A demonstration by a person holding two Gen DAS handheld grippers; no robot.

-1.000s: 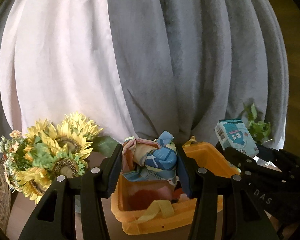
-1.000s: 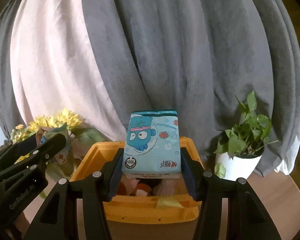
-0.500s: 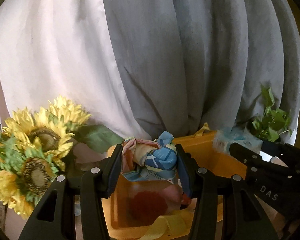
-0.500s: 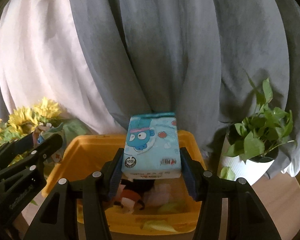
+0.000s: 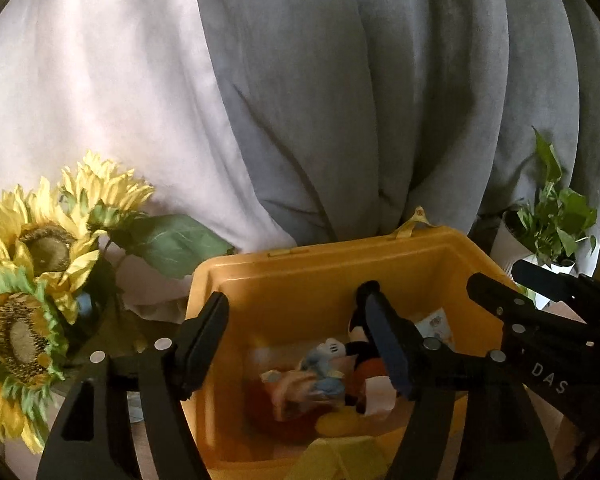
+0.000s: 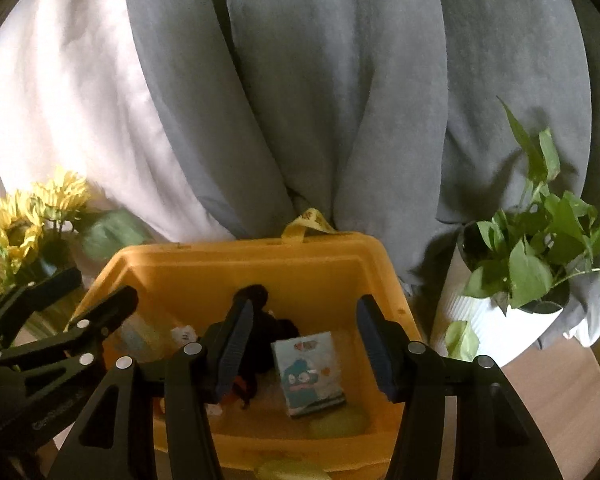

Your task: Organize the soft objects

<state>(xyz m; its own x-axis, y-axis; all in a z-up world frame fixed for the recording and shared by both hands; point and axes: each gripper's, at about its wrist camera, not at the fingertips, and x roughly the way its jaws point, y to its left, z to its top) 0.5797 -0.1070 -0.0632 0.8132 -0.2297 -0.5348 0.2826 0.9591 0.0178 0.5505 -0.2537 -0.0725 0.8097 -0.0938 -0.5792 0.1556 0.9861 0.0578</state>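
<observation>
Orange-yellow bin [image 6: 384,276]; teal cartoon-print tissue pack [image 6: 312,372]; yellow sunflowers [image 5: 32,240]; grey curtain [image 6: 340,100].

Yellow bin [image 6: 204,276]: smooth plastic. Tissue pack [image 6: 312,372]: glossy wrapper. Curtain [image 5: 340,100]: matt grey cloth. Fingers [image 5: 384,340]: matt black plastic.

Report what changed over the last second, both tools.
Both tools opened and let go. The left tool dropped the blue-and-pink cloth bundle into the orange plastic bin; the right tool dropped the light-blue cartoon tissue pack into it too. Both views drew closer to the bin. The bin, yellow sunflowers and potted green plant stayed put.
</observation>
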